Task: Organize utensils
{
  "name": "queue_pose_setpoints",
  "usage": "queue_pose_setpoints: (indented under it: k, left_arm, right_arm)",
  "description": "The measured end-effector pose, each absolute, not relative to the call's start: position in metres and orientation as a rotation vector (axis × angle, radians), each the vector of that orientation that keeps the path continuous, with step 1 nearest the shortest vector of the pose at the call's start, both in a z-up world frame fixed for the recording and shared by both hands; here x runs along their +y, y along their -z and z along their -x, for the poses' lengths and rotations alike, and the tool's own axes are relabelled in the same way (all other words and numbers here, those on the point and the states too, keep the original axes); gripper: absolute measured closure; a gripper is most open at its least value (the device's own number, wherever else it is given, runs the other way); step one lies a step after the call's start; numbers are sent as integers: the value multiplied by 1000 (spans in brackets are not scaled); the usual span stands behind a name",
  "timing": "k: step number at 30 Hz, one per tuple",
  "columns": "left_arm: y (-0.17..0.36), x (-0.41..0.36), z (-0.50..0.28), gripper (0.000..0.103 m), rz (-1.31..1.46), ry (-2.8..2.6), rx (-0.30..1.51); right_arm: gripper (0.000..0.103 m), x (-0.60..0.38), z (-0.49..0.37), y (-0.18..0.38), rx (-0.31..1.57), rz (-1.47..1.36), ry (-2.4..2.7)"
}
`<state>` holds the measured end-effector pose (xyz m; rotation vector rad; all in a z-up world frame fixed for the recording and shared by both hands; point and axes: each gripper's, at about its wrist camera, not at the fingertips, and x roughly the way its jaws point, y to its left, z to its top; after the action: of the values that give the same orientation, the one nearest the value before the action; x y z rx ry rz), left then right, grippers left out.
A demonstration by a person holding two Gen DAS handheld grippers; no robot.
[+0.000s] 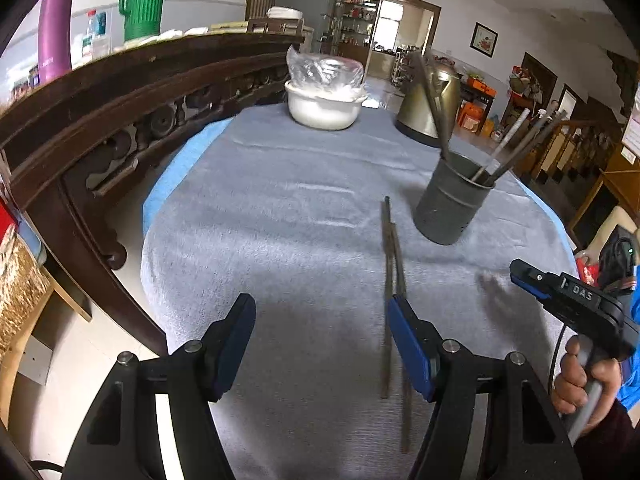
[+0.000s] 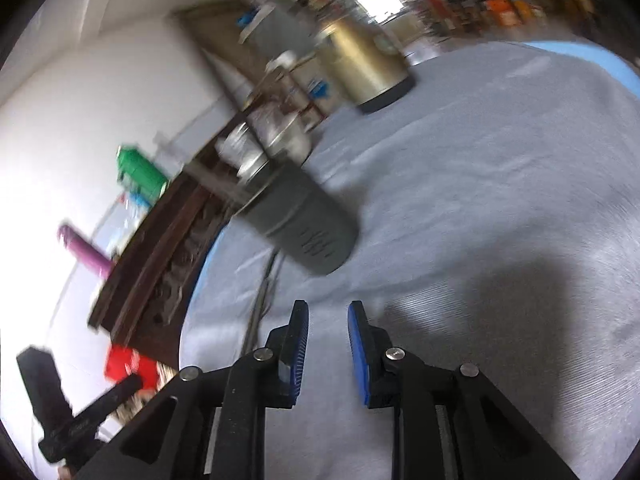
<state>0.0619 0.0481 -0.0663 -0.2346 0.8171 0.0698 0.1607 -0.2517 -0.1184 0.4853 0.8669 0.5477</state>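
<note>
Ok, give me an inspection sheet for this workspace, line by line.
Surface: table under a grey cloth, with blue showing at its edges.
Job's things: chopsticks lie loose on the cloth; the holder stands upright beyond them with several utensils in it.
Clutter: white pot with a plastic bag on top, gold kettle, both at the far end.
Grippers: left gripper open, low over the cloth, its right finger over the chopsticks; right gripper open, holding nothing, view blurred.
Cables: a dark cable runs by the hand holding the right gripper.
Surroundings: carved dark wood furniture on the left, green thermos on it, open doorway behind.
</note>
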Motion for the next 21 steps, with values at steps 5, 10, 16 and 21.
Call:
queue_pose_setpoints:
  k: [5, 10, 16, 21]
  left_arm:
    - [84, 57, -63, 34, 292, -61, 865]
    - [98, 55, -58, 34, 297, -36, 908]
    - [107, 61, -57, 34, 330, -36, 932]
    - [107, 61, -55, 34, 330, -39, 931]
  right_arm:
    - [79, -198, -165, 117, 978, -401, -599]
    - [79, -161, -168, 121, 1053, -315, -612]
    - [82, -119, -165, 132, 1142, -162, -587]
    - [83, -114, -163, 140, 1162, -113, -545]
